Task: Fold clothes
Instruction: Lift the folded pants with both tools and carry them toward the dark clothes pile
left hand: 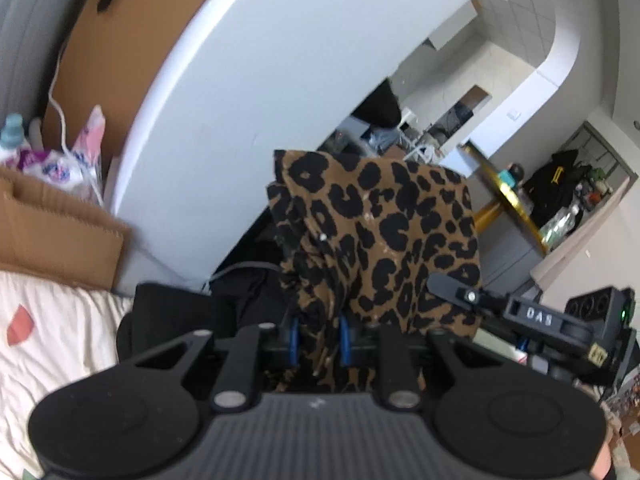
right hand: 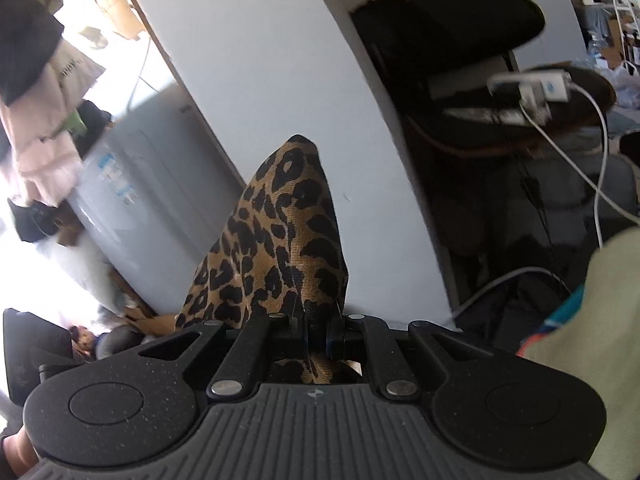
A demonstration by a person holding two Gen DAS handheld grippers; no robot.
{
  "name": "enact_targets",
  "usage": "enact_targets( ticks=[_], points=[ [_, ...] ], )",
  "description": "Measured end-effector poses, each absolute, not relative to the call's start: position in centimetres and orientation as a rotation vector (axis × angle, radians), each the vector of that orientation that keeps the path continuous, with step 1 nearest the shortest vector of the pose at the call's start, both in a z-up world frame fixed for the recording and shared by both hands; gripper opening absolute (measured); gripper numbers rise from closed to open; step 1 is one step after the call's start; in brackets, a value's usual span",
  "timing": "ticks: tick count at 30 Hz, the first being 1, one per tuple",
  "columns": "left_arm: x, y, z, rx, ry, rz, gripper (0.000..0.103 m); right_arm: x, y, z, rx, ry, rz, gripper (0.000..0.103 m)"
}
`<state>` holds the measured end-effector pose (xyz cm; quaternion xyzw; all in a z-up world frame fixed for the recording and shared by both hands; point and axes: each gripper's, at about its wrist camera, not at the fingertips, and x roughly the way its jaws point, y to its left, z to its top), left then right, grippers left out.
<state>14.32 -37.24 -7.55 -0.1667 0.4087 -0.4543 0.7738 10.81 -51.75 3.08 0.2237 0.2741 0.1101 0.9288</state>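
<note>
A leopard-print garment (left hand: 384,236) is held up in the air by both grippers. My left gripper (left hand: 319,340) is shut on a bunched edge of it, and the cloth stands up in front of the camera. My right gripper (right hand: 318,338) is shut on another edge of the same garment (right hand: 280,240), which rises to a point above the jaws. The right gripper's black body (left hand: 560,320) also shows at the right of the left wrist view, pinching the cloth. The rest of the garment is hidden.
A white wall column (left hand: 256,92) stands close ahead. Cardboard boxes (left hand: 60,224) and a cream quilt (left hand: 52,340) lie at left. A black chair (right hand: 460,28) with a charger and white cable (right hand: 536,88) is at right. A grey cabinet (right hand: 140,200) is at left.
</note>
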Motion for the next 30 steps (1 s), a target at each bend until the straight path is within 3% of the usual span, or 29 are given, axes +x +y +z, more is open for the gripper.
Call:
enact_targets(
  ticks=[9,30],
  points=[
    [14.8,-37.4,-16.7,-0.404,0.97,-1.023,0.02,11.3,-52.8,-6.2,0.503,0.62,0.176,0.006],
    [18.8,-37.3,-29.8,-0.482,1.127,-0.951,0.02,17.1,-51.0,-19.5,0.48,0.822,0.089,0.006]
  ],
)
